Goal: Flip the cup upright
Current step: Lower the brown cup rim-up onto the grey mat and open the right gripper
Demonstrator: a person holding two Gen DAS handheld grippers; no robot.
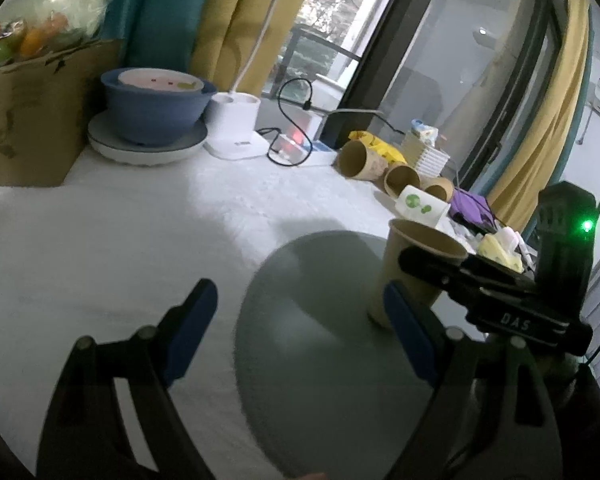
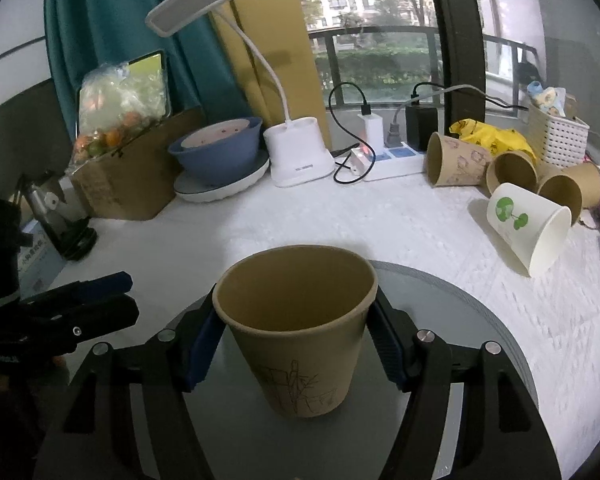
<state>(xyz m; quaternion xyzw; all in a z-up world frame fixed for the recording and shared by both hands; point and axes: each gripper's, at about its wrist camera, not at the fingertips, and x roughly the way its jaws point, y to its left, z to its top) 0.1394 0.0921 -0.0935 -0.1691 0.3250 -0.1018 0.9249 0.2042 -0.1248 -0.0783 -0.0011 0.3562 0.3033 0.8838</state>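
Observation:
A brown paper cup (image 2: 300, 328) with a bamboo drawing stands upright, mouth up, on a round grey mat (image 2: 476, 316). My right gripper (image 2: 294, 340) is shut on the cup, its blue pads pressed to both sides just under the rim. In the left wrist view the same cup (image 1: 412, 264) stands at the mat's (image 1: 312, 352) right side with the right gripper's (image 1: 420, 264) black fingers around it. My left gripper (image 1: 300, 320) is open and empty, over the mat to the left of the cup.
Several paper cups lie on their sides at the right: a white one with a green print (image 2: 528, 228) and brown ones (image 2: 456, 160). At the back stand a blue bowl (image 2: 220, 152) on a plate, a white desk lamp (image 2: 296, 152), a power strip (image 2: 392, 160) and a cardboard box (image 2: 132, 176).

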